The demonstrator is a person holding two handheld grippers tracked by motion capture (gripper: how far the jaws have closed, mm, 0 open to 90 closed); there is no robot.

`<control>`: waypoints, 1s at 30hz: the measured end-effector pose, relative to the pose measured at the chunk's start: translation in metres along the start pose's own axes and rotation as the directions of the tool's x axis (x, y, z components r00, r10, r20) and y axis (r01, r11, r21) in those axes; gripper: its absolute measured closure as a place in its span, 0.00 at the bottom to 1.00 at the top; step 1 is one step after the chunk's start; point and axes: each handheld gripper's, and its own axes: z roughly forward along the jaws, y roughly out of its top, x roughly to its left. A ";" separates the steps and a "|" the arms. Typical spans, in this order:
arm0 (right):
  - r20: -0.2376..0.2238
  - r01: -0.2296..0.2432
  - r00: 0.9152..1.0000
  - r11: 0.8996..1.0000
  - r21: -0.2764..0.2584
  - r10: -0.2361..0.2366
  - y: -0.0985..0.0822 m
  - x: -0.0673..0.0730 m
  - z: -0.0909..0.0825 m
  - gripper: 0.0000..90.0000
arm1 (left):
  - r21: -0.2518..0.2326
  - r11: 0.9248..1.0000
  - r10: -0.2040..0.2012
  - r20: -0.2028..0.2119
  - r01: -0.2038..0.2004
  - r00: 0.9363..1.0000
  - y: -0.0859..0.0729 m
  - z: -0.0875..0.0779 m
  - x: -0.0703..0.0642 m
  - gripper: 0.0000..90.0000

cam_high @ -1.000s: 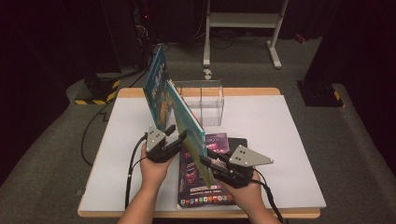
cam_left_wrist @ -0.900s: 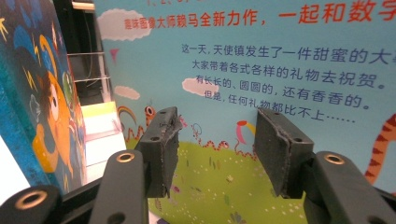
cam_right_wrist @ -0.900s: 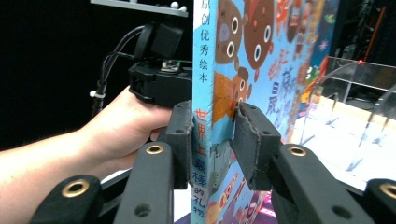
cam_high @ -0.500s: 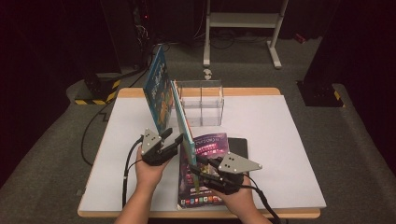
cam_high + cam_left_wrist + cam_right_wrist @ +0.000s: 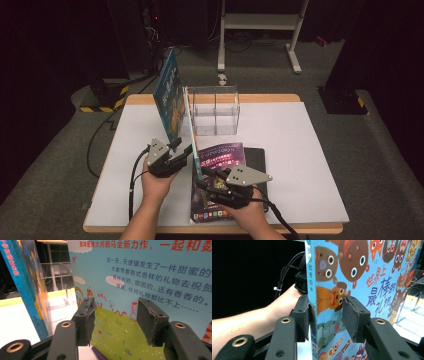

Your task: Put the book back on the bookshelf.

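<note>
I am standing a picture book [image 5: 342,302] upright on the tabletop [image 5: 300,145]; my right hand-held gripper [image 5: 325,317], just opening, straddles its spine, while my left hand-held gripper [image 5: 113,320] gapes beside its back cover.

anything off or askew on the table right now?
Yes. The two picture books stand upright outside the clear holder: the outer book leans away, and the inner book stands on edge between the right gripper jaws, which just opened.
</note>
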 end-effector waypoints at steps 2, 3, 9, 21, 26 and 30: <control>-0.001 0.000 1.000 1.000 -0.002 0.000 0.000 0.001 0.002 0.64 | 0.003 1.000 0.000 0.002 0.000 1.000 0.000 -0.001 0.001 0.53; -0.001 0.000 1.000 1.000 -0.002 0.000 0.000 0.002 0.002 0.64 | 0.005 1.000 0.005 0.003 -0.005 1.000 0.001 -0.003 0.002 0.53; 0.005 -0.016 1.000 1.000 -0.013 0.016 -0.002 0.003 0.004 0.64 | 0.001 1.000 0.004 0.005 -0.004 1.000 0.002 -0.017 0.005 0.52; 0.013 -0.036 0.999 0.999 -0.023 0.036 -0.005 0.001 0.003 0.64 | -0.061 0.998 0.008 0.096 -0.002 0.995 0.020 -0.076 -0.026 0.39; 0.016 -0.033 0.999 0.999 -0.030 0.033 -0.007 0.001 0.003 0.64 | -0.094 0.995 -0.005 0.183 0.023 0.983 0.032 -0.096 -0.053 0.32; 0.015 -0.032 0.999 0.999 -0.032 0.033 -0.008 0.002 0.004 0.64 | -0.103 0.995 0.008 0.229 0.016 0.974 0.036 -0.101 -0.075 0.28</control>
